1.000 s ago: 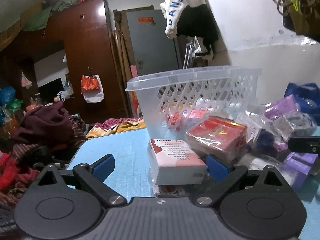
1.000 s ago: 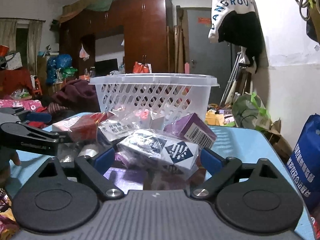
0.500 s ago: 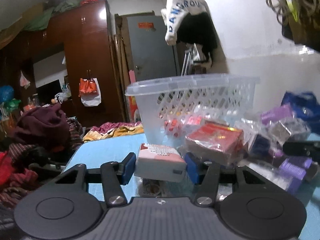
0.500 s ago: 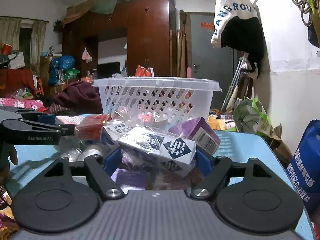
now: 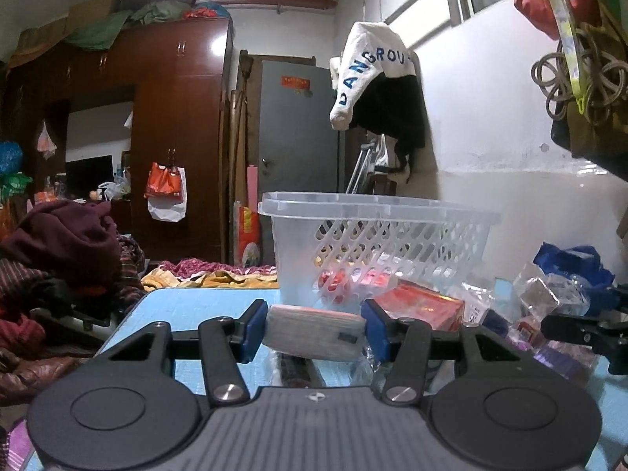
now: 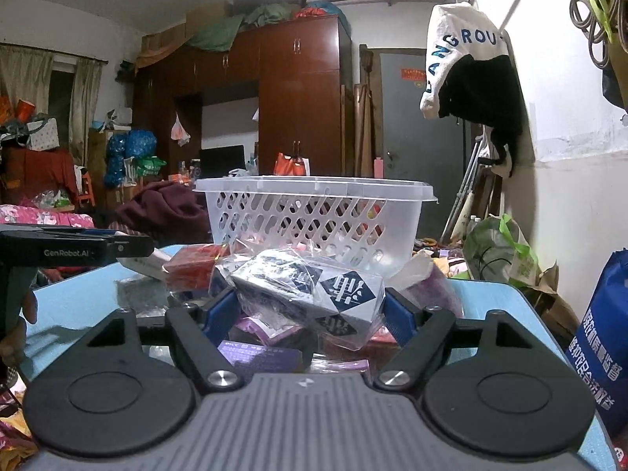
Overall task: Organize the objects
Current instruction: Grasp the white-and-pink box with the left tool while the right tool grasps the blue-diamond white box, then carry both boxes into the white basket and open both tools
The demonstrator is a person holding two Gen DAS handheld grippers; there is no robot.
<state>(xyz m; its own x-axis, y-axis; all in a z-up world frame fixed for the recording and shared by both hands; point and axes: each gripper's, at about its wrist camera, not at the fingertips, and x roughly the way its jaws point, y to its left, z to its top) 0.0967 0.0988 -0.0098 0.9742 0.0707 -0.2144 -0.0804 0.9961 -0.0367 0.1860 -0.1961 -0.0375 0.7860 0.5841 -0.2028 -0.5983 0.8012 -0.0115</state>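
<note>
My left hand-held gripper (image 5: 314,331) was clamped on a small white box (image 5: 312,331) with a pink top edge, both blue pads pressed to its ends, the box tilted a little and lifted just clear of the pale blue tabletop (image 5: 196,306). Under it lay a clear wrapper with something dark inside (I could not tell what). Just right of the box sat a red box (image 5: 422,306) in plastic film, and farther right a loose heap of clear-wrapped packets (image 5: 545,294) with purple ones among them.

My right hand-held gripper (image 6: 310,306) was clamped on a navy-and-white patterned box (image 6: 314,286) in a crinkled clear bag, its pads against the bag at either end, the box held tilted above the pile. Below it lay a purple packet (image 6: 259,353) flat on the tabletop. To the left in that view the other gripper's black arm reached in, with part of my hand (image 6: 17,322) below it.

Beyond both boxes, near the far edge of the tabletop, stood the clear slotted basket (image 5: 376,235), upright, with a few red and pink items showing through its wall. Behind it were a dark wooden wardrobe (image 5: 176,137), a grey door (image 5: 298,157) and a white garment (image 5: 369,74) hanging on the wall at right.
</note>
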